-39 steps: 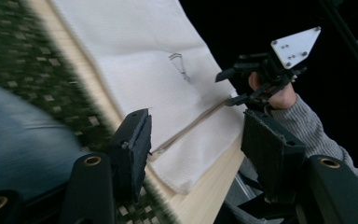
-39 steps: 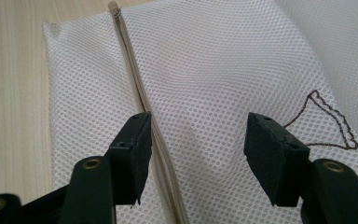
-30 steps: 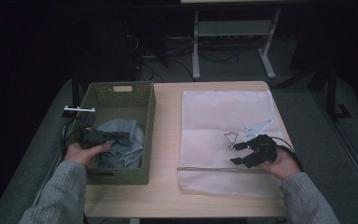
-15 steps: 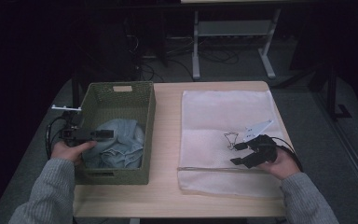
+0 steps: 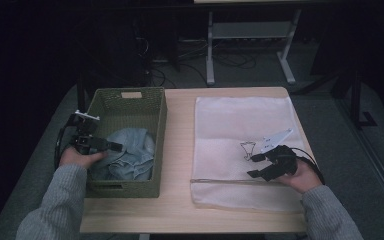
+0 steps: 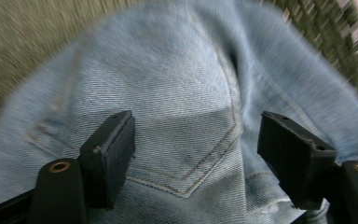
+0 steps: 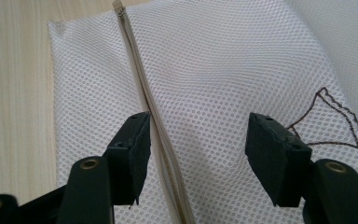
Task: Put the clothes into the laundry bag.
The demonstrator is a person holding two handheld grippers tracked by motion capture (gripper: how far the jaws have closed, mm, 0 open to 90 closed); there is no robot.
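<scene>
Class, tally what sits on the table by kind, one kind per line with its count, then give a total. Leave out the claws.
Woven basket: 1
Denim garment, lying in the basket: 1
White mesh laundry bag: 1
Total: 3

No text, label, brand or number can be read; the white mesh laundry bag [image 7: 223, 70] bears only a brown stitched outline figure [image 7: 335, 122] at three o'clock

A light wooden table [image 5: 177, 120] stands before a metal frame [image 5: 250, 45] on grey floor [image 5: 340, 150].
</scene>
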